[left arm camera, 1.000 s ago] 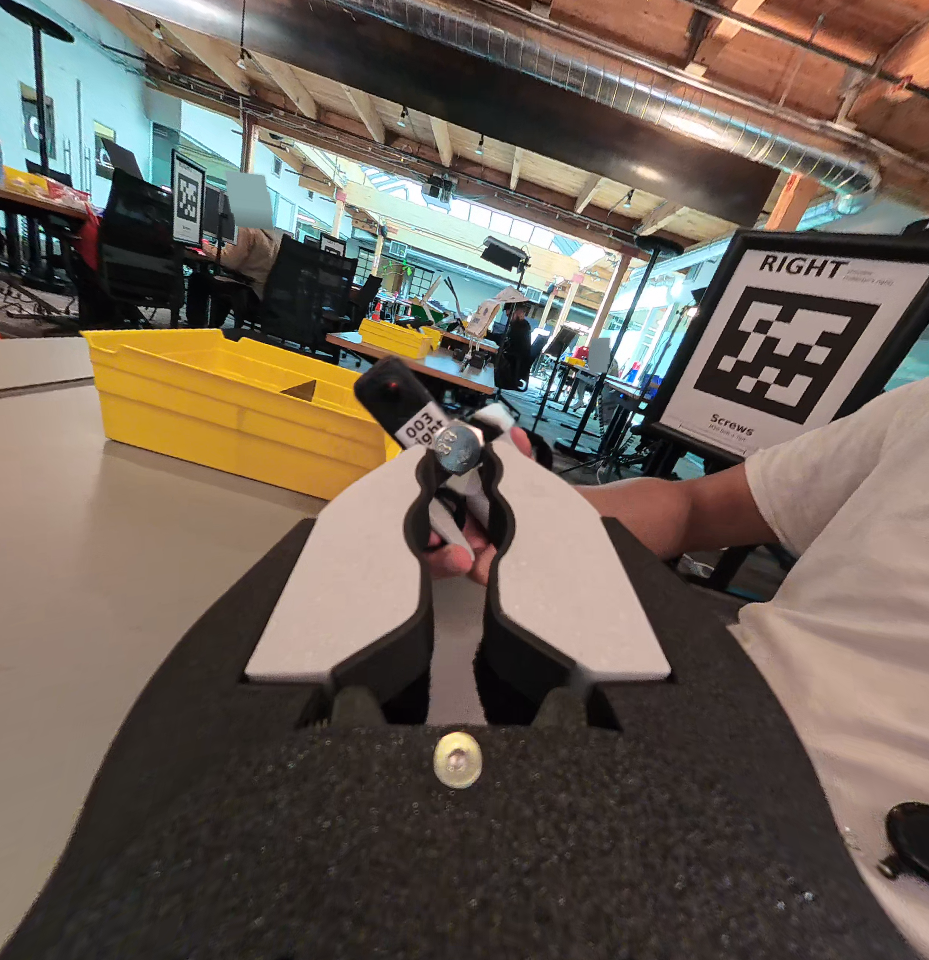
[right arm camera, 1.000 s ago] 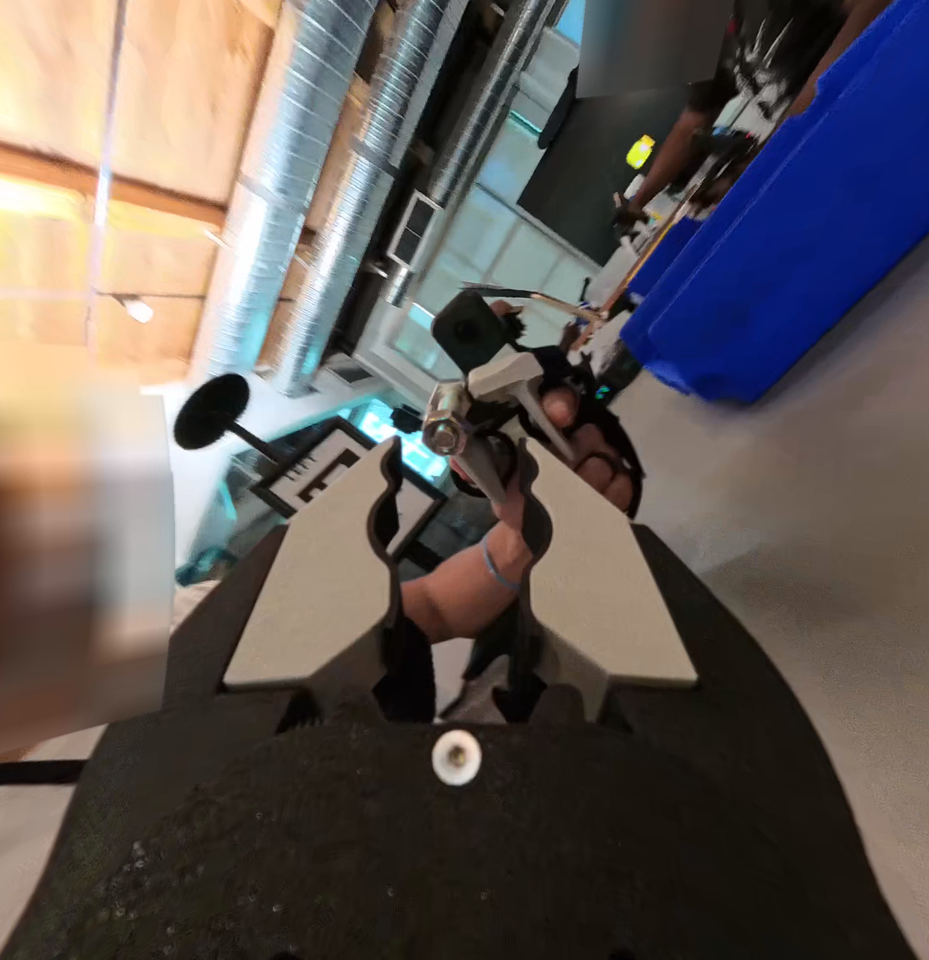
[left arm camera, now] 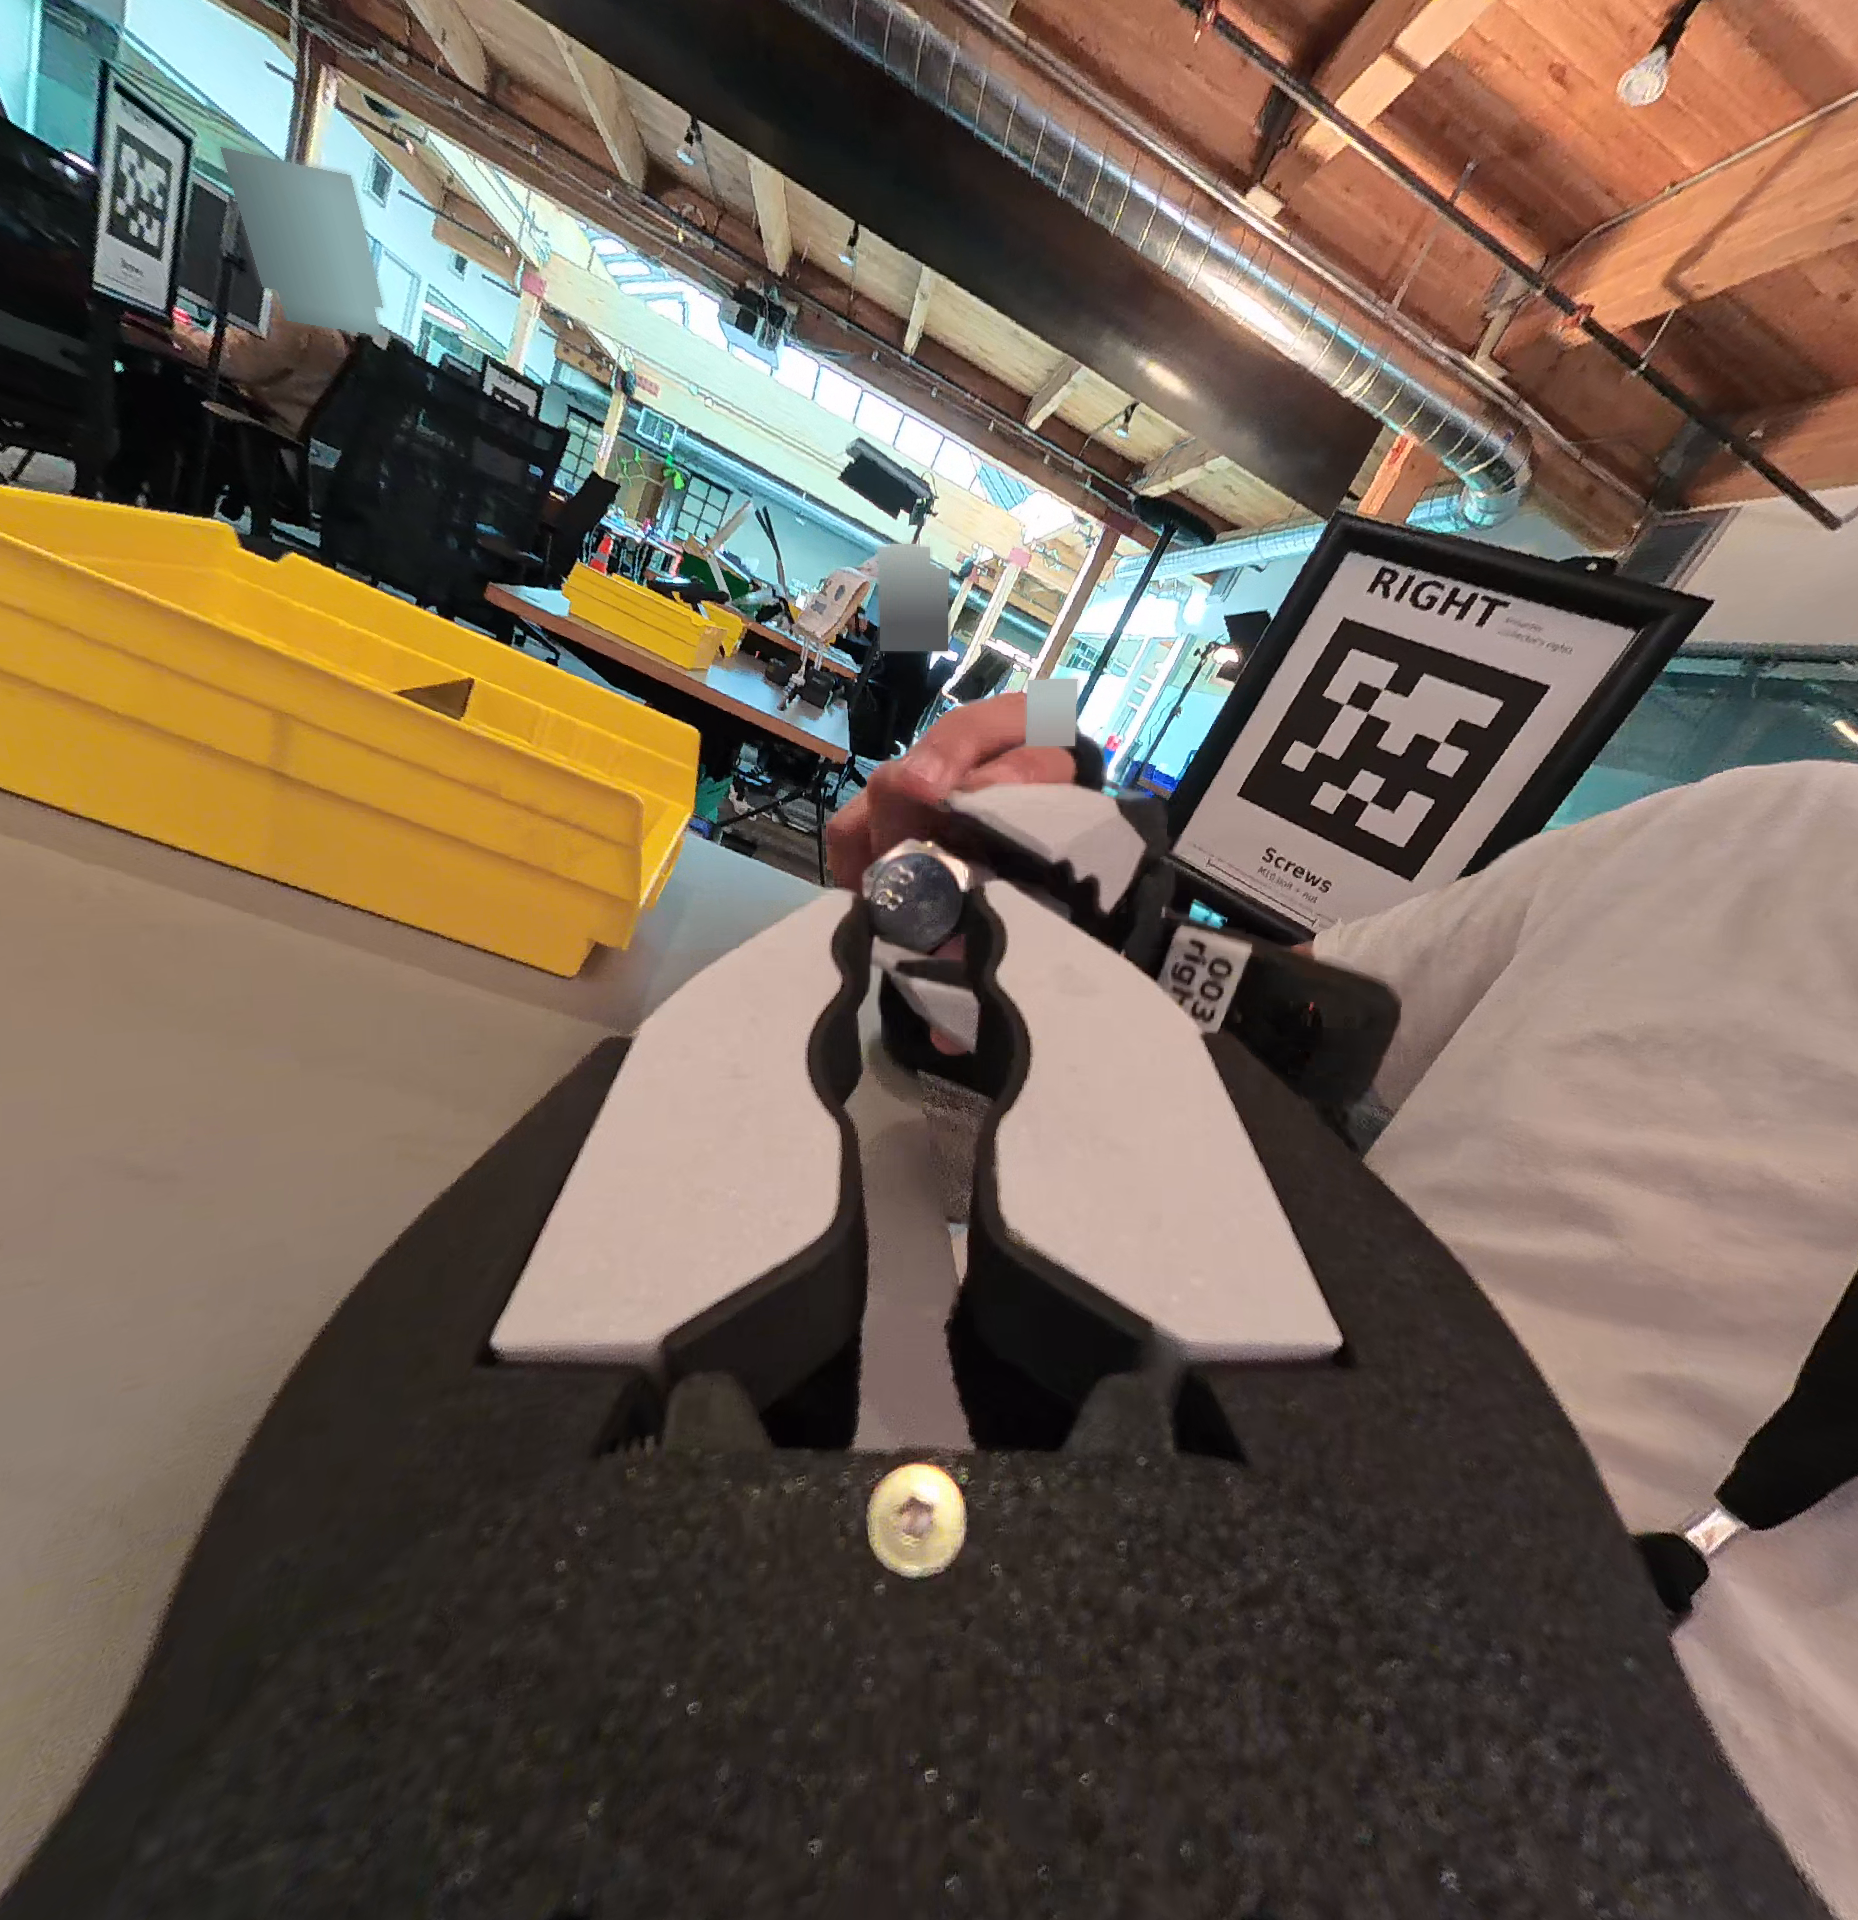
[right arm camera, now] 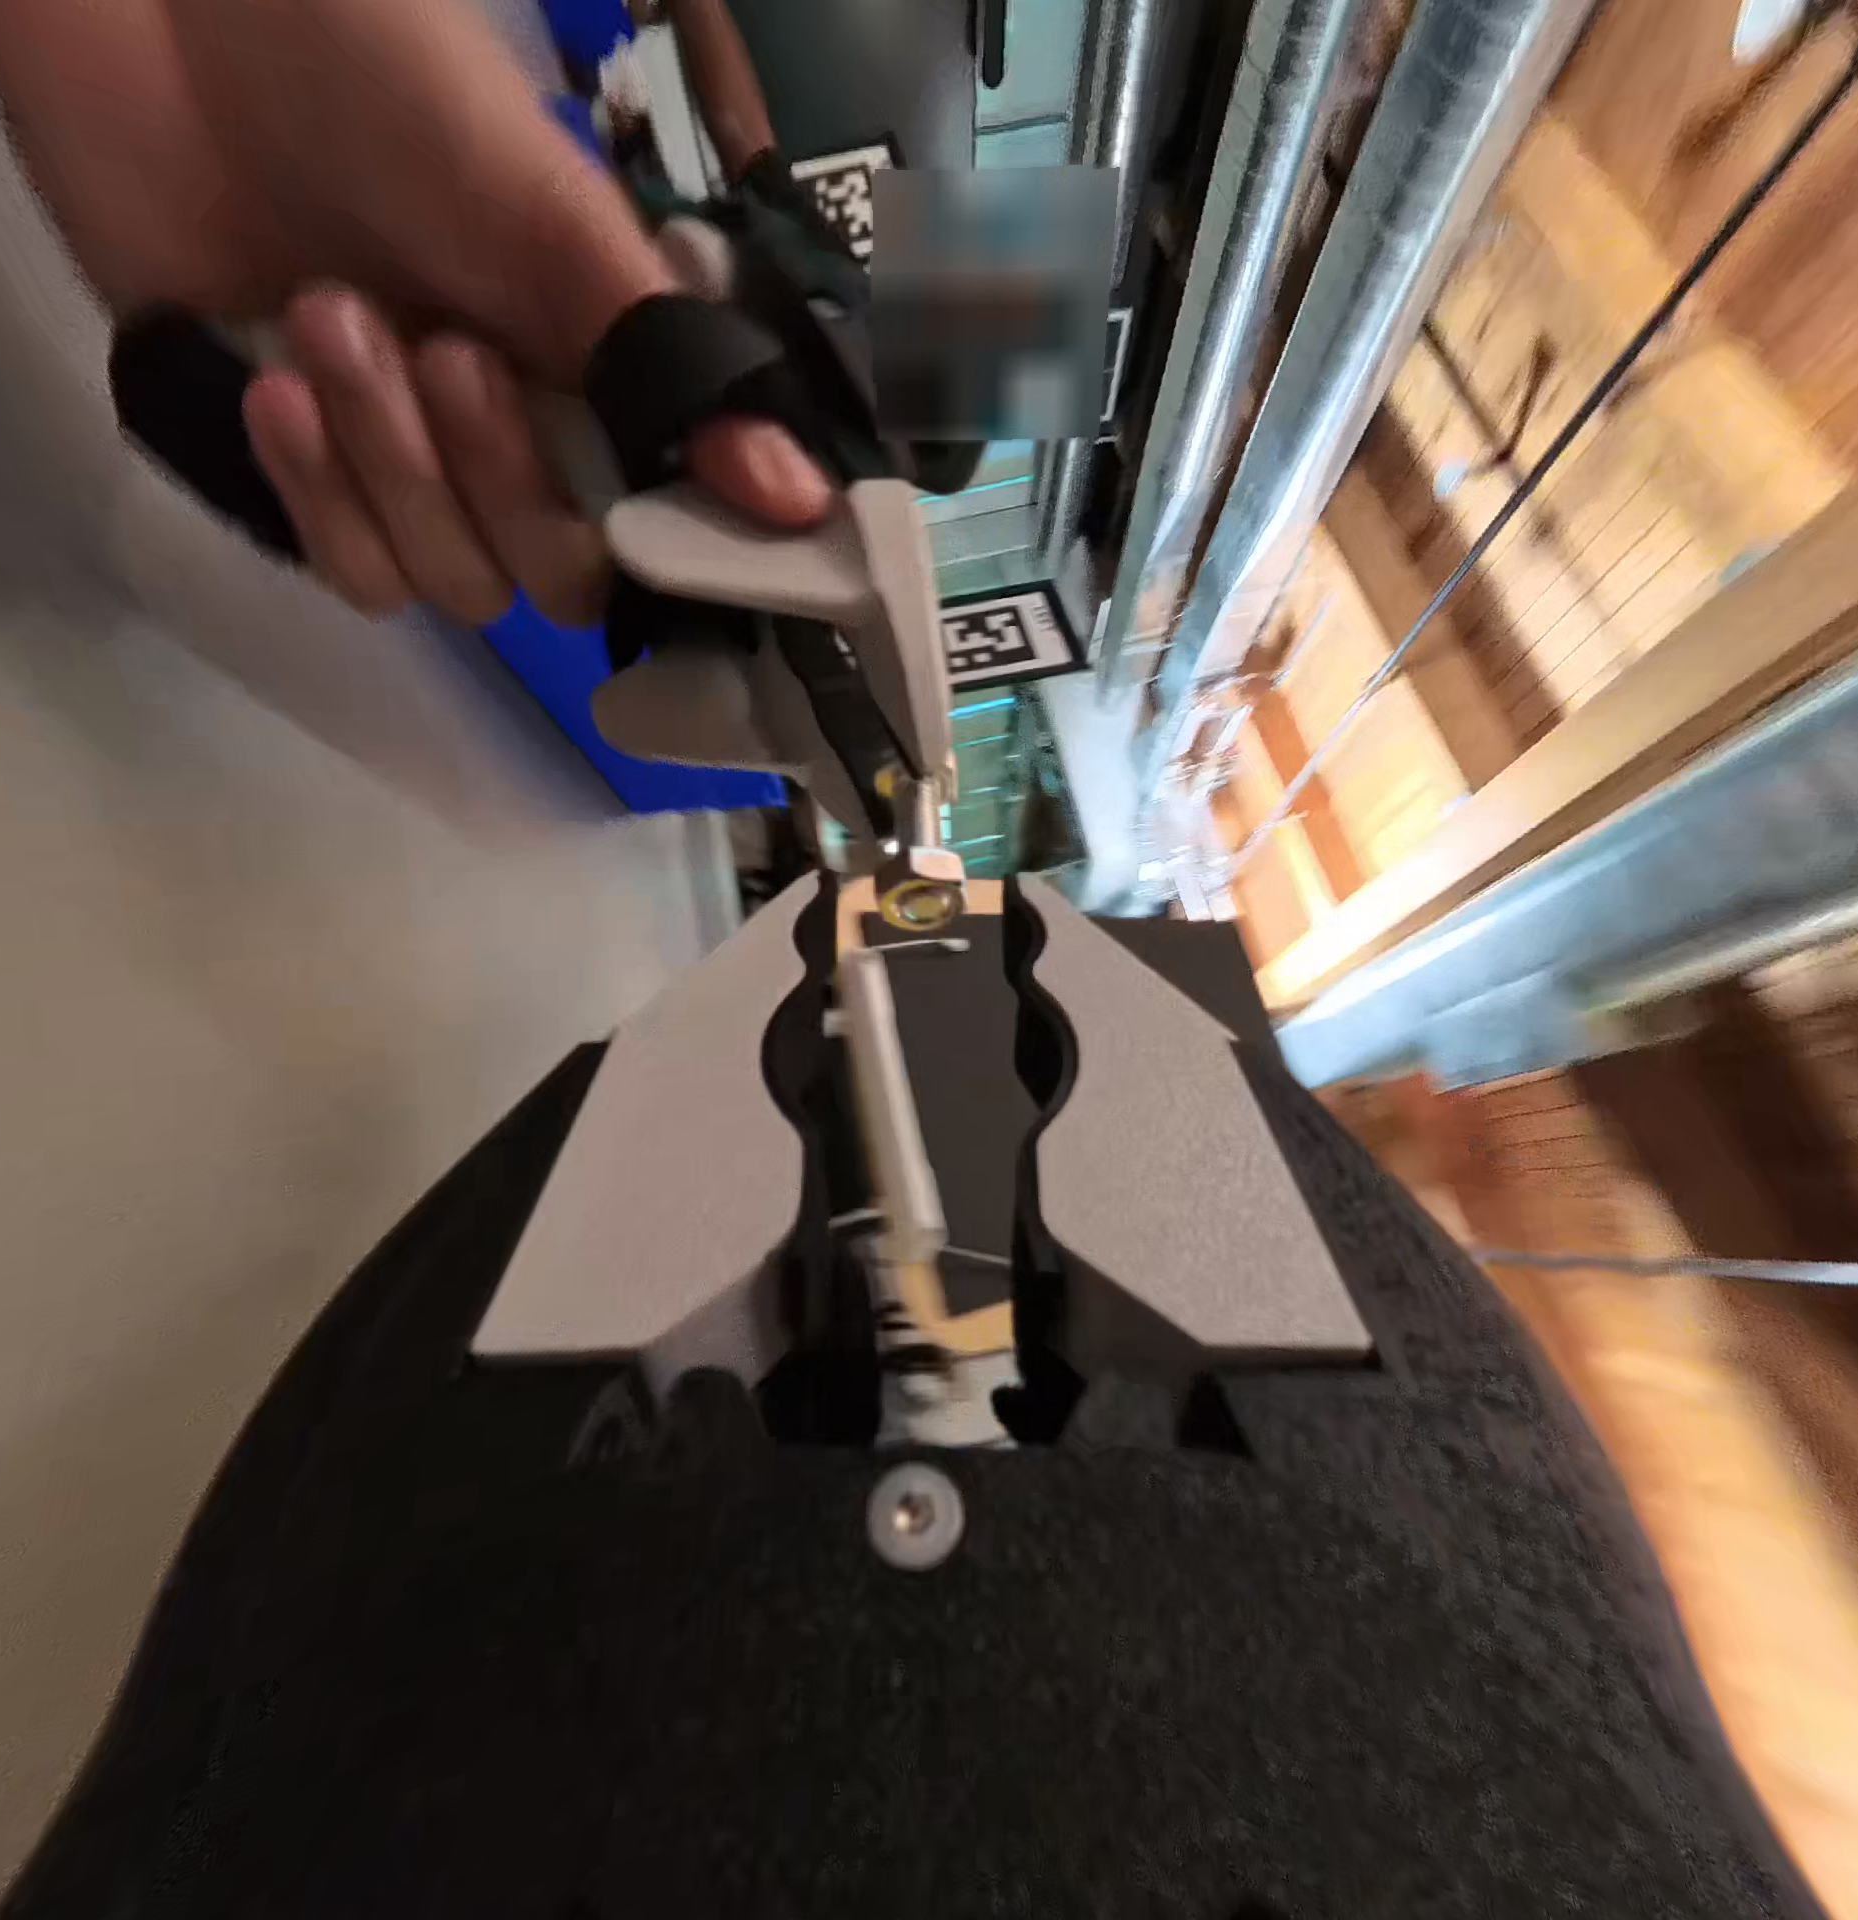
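Note:
My left gripper (left arm camera: 917,920) is shut on the hex head of a silver bolt (left arm camera: 914,896), which it holds at its fingertips above the grey table (left arm camera: 177,1143). The bolt points away from me toward the right gripper (left arm camera: 1008,914), whose two fingers straddle it just beyond the head. In the right wrist view the bolt's threaded shaft (right arm camera: 920,816) ends in a silver nut (right arm camera: 920,891). The nut sits between the tips of my right gripper (right arm camera: 914,909), with a gap on each side. The pads do not press on it. The left gripper (right arm camera: 863,665) and the hand holding it show behind.
Stacked yellow bins (left arm camera: 281,748) stand on the table to the left. A framed sign with a black-and-white marker (left arm camera: 1424,727) stands at the right, beside a person in a white shirt (left arm camera: 1631,1039). A blue bin (right arm camera: 582,675) lies behind the left gripper. My left and right fingertips are right by each other.
The right gripper has rolled around the bolt's axis and its fingers stand closer together than before, still apart from the nut. The left gripper keeps its hold on the bolt head.

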